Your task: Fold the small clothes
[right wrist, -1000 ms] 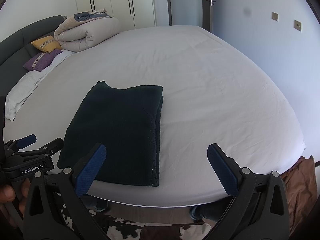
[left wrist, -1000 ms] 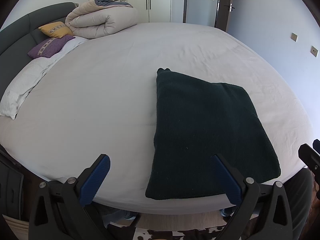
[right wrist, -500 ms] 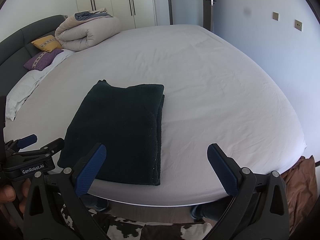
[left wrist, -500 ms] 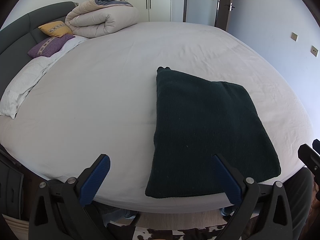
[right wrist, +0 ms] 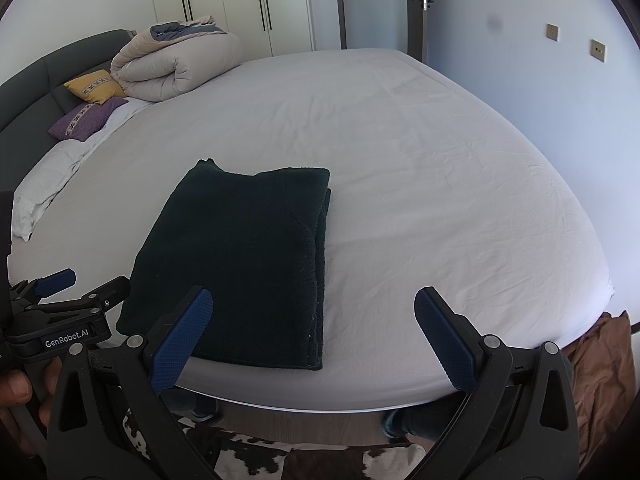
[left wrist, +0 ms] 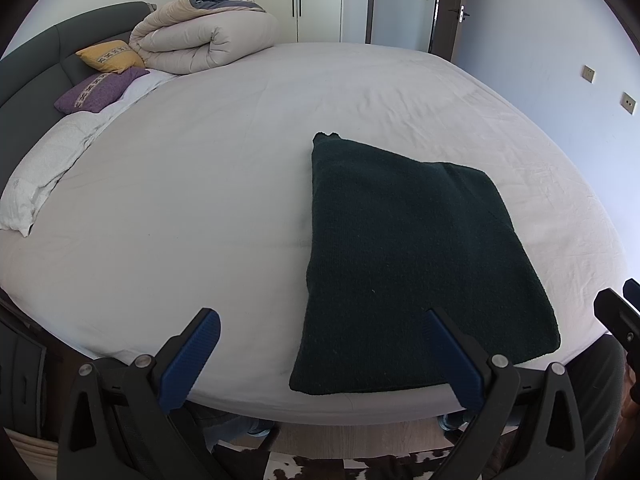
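Left wrist view: the left hand-held gripper (left wrist: pixel 320 360) is seen with its blue-padded fingers spread wide and nothing held between them, poised off the near edge of the bed (left wrist: pixel 200 168). A dark green folded garment (left wrist: pixel 408 260) is laid flat on the white sheet near that edge, its far corner pointed toward the headboard (left wrist: pixel 36 68). A rolled beige duvet (left wrist: pixel 204 38), a yellow cushion (left wrist: pixel 110 55) and a purple cushion (left wrist: pixel 100 90) are placed at the far left of the bed.

From the right wrist view, the right hand-held gripper (right wrist: pixel 314 338) is likewise shown spread apart and empty, held off the bed edge. The folded garment is seen to its left front, with stacked layers visible along its right side. The left hand-held gripper is caught at the lower left, gripped by a hand (right wrist: pixel 18 394). A brown cloth (right wrist: pixel 600 360) is seen beyond the bed's right edge.
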The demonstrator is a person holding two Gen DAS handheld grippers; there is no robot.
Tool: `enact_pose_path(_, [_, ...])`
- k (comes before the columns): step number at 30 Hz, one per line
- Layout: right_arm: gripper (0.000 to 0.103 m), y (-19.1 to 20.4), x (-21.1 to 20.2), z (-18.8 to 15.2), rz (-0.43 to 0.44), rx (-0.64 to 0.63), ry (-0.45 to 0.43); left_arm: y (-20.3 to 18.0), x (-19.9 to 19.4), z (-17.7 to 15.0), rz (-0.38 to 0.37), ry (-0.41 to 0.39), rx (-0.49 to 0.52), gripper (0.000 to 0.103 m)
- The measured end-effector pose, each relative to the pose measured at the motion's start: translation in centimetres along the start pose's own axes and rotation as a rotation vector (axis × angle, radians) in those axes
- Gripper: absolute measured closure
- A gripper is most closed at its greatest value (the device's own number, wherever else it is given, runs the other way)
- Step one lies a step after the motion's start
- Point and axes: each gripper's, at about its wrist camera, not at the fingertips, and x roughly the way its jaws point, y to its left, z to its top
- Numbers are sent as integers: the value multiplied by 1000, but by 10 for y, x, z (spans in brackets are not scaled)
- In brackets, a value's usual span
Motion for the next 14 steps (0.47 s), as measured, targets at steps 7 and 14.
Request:
enact_pose_path(7, [0, 1, 0, 0, 5, 0, 1, 0, 0, 1, -3, 3, -2, 0])
enact_pose_path(14, [0, 0, 0, 0, 6, 1, 2, 0, 0, 0, 1, 1, -5, 0])
